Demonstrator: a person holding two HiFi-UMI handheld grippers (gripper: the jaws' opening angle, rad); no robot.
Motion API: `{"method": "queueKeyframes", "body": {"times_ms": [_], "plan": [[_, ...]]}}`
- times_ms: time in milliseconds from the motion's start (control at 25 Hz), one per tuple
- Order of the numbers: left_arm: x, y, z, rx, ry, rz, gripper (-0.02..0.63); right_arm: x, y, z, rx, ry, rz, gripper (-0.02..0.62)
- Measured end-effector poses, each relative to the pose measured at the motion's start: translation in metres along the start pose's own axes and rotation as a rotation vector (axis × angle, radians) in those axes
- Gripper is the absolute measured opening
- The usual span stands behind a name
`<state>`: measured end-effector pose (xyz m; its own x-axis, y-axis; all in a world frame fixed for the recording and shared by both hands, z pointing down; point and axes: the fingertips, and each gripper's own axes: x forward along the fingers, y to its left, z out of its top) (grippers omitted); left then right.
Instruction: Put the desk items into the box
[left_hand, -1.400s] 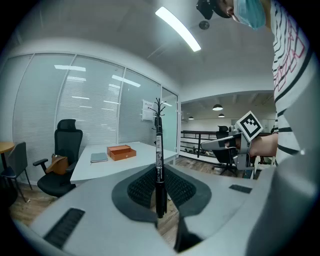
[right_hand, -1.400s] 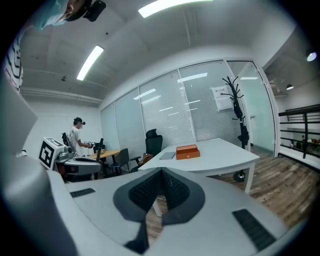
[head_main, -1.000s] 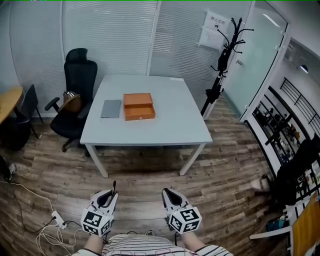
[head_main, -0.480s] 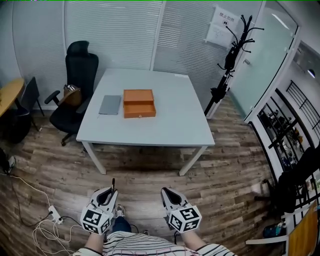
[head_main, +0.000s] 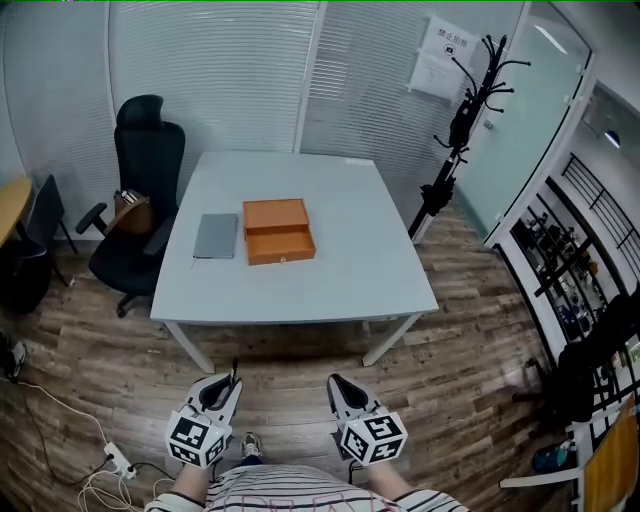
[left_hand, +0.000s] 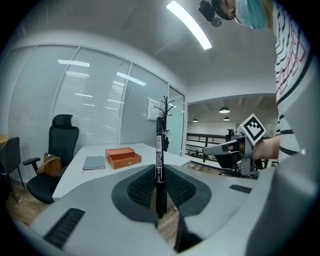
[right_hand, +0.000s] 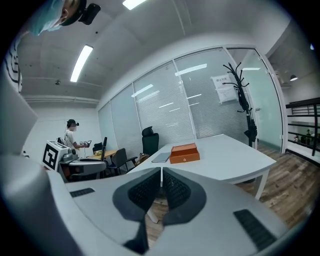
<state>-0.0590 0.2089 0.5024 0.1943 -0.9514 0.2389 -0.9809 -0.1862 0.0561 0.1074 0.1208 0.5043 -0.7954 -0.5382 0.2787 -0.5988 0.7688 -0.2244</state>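
Note:
An orange box (head_main: 278, 230) lies open on the white table (head_main: 350, 270), with a grey notebook (head_main: 216, 236) just to its left. Both grippers hang low over the floor, well short of the table's near edge. My left gripper (head_main: 229, 386) is shut on a black pen (left_hand: 159, 165), which stands upright between the pads. In the left gripper view the box (left_hand: 122, 156) and notebook (left_hand: 94, 162) lie far ahead. My right gripper (head_main: 338, 388) is shut with nothing in it; its view shows the box (right_hand: 184, 153) and the left gripper (right_hand: 82, 163) off to the side.
A black office chair (head_main: 140, 210) stands at the table's left side. A coat stand (head_main: 455, 130) rises at the right rear. Cables and a power strip (head_main: 112, 462) lie on the wood floor at the lower left. Another person (right_hand: 73, 134) stands far off.
The view has shifted a little, and the table sits slightly lower and nearer in the frame. Both grippers keep the same pose, the left still holding the pen.

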Motion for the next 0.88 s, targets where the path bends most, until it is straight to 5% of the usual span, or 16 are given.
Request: {"method": "queueKeyframes", "body": {"times_ms": [400,880], "plan": [[0.038,0.088,0.021,0.028,0.002,-0.087,0.063,0.073,0.005,0.023,0.03,-0.022,-0.101,0.028],[0.082,0.13,0.017,-0.006,0.024,-0.103,0.063,0.124,-0.016,0.037,0.05,-0.02,-0.122,0.028]]}}
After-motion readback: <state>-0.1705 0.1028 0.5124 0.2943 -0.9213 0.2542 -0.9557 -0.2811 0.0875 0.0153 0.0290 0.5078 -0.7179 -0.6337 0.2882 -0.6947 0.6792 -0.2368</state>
